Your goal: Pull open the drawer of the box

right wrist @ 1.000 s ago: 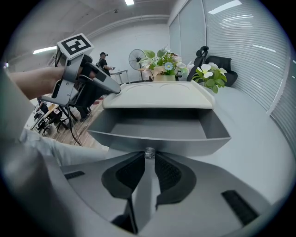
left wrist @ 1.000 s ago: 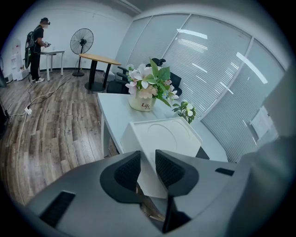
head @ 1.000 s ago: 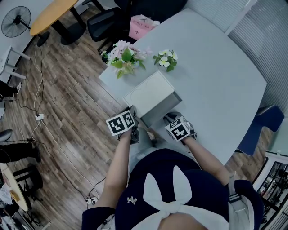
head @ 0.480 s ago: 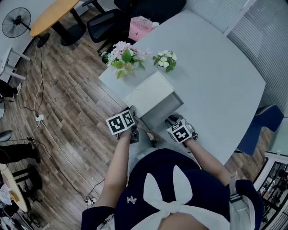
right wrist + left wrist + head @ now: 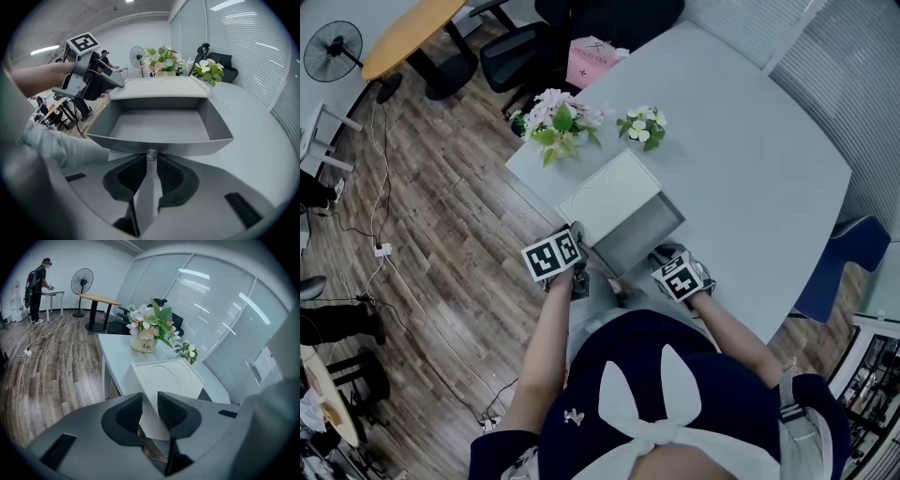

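Off the box (image 5: 609, 192) at 5 o'clock, the drawer (image 5: 639, 232) stands slightly further out than a second ago, right gripper (image 5: 150, 161) clamped on its knob (image 5: 151, 154), left gripper (image 5: 150, 404) pinching the box corner: pull progressing, likely nearly open.

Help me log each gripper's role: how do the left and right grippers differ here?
The left gripper clamps the white box's edge; the right gripper clamps the grey pull tab on the drawer. The left gripper sits at the box's side, by the table's edge; the right gripper sits in front of the pulled-out drawer. Both are shut on something.
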